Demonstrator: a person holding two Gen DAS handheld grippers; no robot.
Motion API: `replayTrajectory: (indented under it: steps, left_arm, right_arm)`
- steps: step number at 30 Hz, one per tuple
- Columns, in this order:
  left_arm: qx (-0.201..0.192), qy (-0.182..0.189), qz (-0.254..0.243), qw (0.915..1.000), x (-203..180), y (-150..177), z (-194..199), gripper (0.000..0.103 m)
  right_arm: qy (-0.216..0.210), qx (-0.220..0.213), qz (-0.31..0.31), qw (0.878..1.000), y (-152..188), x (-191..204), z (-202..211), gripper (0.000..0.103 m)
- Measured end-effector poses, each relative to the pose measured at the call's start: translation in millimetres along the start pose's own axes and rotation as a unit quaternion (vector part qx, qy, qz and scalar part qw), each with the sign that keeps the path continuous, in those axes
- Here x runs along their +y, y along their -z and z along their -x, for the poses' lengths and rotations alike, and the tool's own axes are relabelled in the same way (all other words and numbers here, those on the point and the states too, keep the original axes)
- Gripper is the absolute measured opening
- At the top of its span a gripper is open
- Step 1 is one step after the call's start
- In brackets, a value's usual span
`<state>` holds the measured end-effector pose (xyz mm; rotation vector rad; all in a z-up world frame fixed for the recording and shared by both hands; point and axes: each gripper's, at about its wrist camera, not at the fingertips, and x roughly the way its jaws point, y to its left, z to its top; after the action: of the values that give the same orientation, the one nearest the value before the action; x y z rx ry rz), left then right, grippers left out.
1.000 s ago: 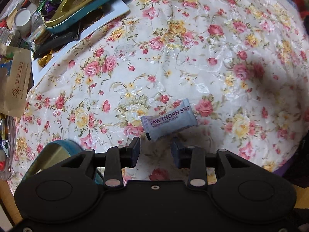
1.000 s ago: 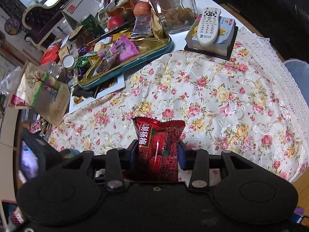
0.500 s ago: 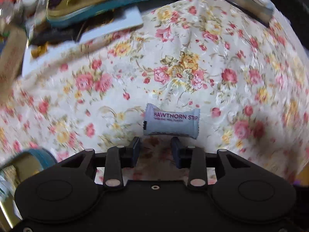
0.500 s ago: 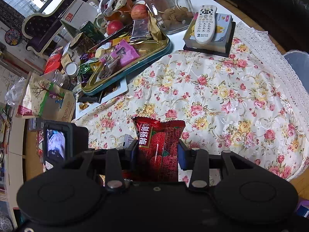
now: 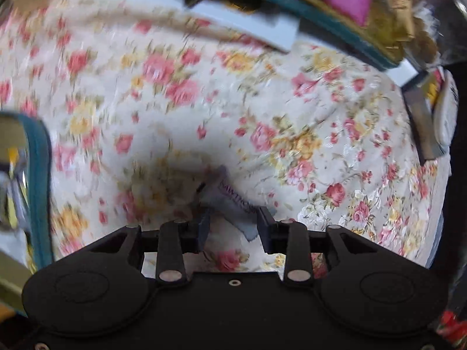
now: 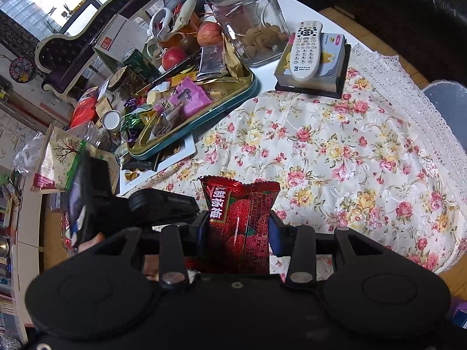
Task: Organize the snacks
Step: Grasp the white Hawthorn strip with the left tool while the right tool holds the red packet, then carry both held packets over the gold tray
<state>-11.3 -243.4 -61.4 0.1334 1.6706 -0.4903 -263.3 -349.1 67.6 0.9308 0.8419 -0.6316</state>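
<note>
Left gripper (image 5: 233, 227) now down over the pale hawthorn strip packet (image 5: 233, 201), rolled round versus a second ago: packet ran crosswise ahead of the fingertips then, runs diagonally between them now. Jaws have just been closing a little; packet sits in the gap, jaws apart, no clear pinch yet, left pad looks off the wrapper. Left view heavily blurred, contact on the right pad not readable. Packet flat on the floral tablecloth (image 5: 321, 151), well short of the teal-rimmed snack tray (image 5: 335, 26) at top.

Right gripper (image 6: 239, 227) unchanged: jaws clamped on the red berry candy pouch (image 6: 242, 218), pouch upright between the pads, held above the cloth. Left gripper's body now visible at lower left of the right view, closer in than before. Tray (image 6: 204, 116) already piled with snacks beyond.

Reads as: left pick nearly set up, squeeze still to finish; then both items likely bound for the tray. Risk: thin wrapper sliding on the glossy cloth under a skewed grip.
</note>
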Motion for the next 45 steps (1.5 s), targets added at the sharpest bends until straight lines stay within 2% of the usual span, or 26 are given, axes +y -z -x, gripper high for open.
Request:
replayTrajectory:
  steps: [3, 9, 16, 21, 25, 26, 28, 33, 42, 45]
  left_arm:
    - [-0.01, -0.003, 0.034, 0.9994, 0, 3, -3, 0.043]
    - [-0.071, 0.014, 0.071, 0.9949, 0, 3, 9, 0.043]
    - [-0.065, -0.006, 0.095, 0.9934, 7, 0, 0, 0.043]
    - [-0.071, -0.023, 0.068, 0.9949, -5, 3, -3, 0.045]
    - [-0.059, -0.033, 0.032, 0.9972, -19, 8, -6, 0.045]
    - [-0.054, -0.036, 0.023, 0.9976, -22, 9, -7, 0.044]
    - [-0.046, -0.052, 0.005, 0.9976, -28, 10, -8, 0.034]
    - [-0.012, -0.047, -0.002, 0.9988, -26, 14, -8, 0.032]
    - [-0.039, -0.077, -0.071, 0.9938, 1, 32, 49, 0.032]
    - [-0.053, -0.101, -0.098, 0.9886, 4, 37, 67, 0.032]
  right_arm:
    - [0.002, -0.003, 0.0, 1.0, 0, -2, 1, 0.043]
    - [-0.004, -0.007, -0.006, 1.0, -2, -6, 5, 0.043]
    - [-0.009, -0.005, -0.006, 1.0, -2, -6, 5, 0.043]
    - [-0.008, -0.006, -0.004, 1.0, -2, -4, 5, 0.043]
    - [-0.005, -0.005, -0.005, 1.0, -2, -4, 3, 0.043]
    - [-0.004, -0.005, -0.005, 1.0, -2, -4, 2, 0.043]
    - [-0.003, -0.005, -0.006, 1.0, -2, -3, 2, 0.043]
    - [-0.002, -0.008, -0.002, 1.0, -2, 2, 1, 0.043]
    - [0.014, 0.007, 0.006, 1.0, 0, 11, -14, 0.043]
    - [0.026, 0.015, 0.007, 1.0, 3, 14, -23, 0.043]
